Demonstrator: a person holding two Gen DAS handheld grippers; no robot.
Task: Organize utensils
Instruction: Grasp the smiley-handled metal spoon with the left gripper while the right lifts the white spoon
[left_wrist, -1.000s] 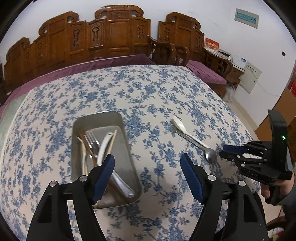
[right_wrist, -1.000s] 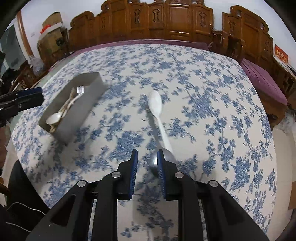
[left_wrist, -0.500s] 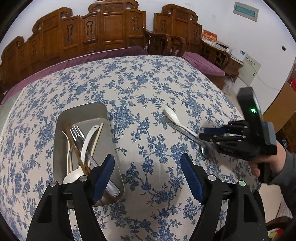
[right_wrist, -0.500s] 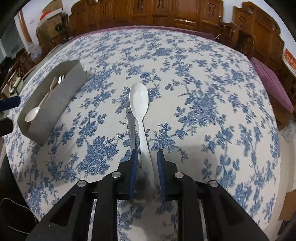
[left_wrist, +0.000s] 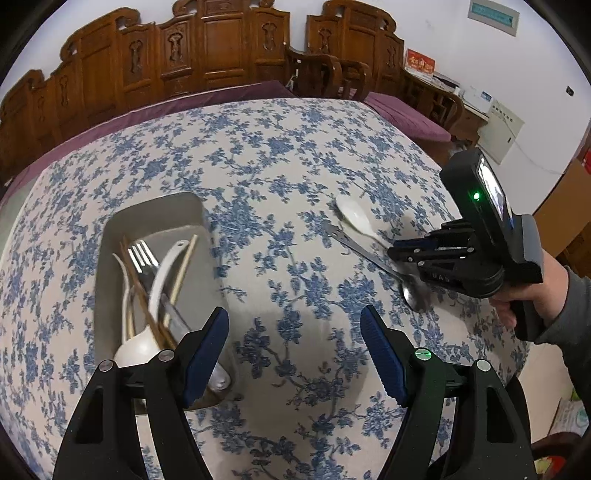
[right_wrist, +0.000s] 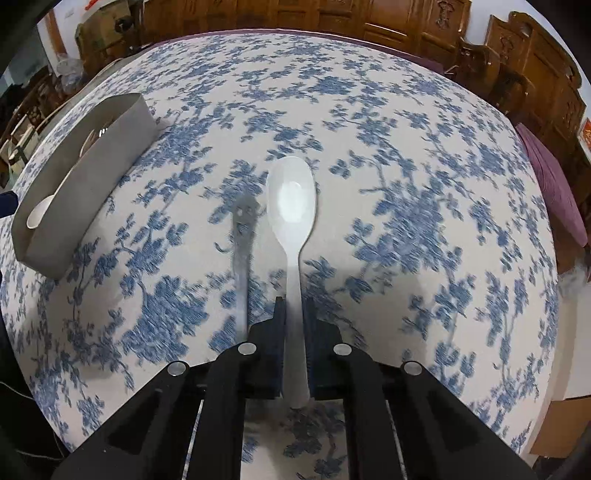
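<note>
A white ceramic spoon (right_wrist: 291, 206) lies on the blue-flowered tablecloth, bowl pointing away. My right gripper (right_wrist: 294, 306) is shut on its handle. A metal spoon (right_wrist: 242, 251) lies just left of it, on the cloth; in the left wrist view its bowl (left_wrist: 413, 295) sits under the right gripper (left_wrist: 397, 253) and the white spoon (left_wrist: 354, 218) shows beyond. My left gripper (left_wrist: 295, 350) is open and empty, above the cloth beside the metal tray (left_wrist: 162, 210), which holds a fork, spoons and chopsticks.
The tray (right_wrist: 122, 129) stands at the far left in the right wrist view. Carved wooden chairs (left_wrist: 207, 48) ring the far side of the round table. The table edge drops off at the right, near a purple seat cushion (right_wrist: 554, 184).
My right gripper has moved forward along the white spoon's handle and closed on it. My left gripper has shifted slightly, staying open.
</note>
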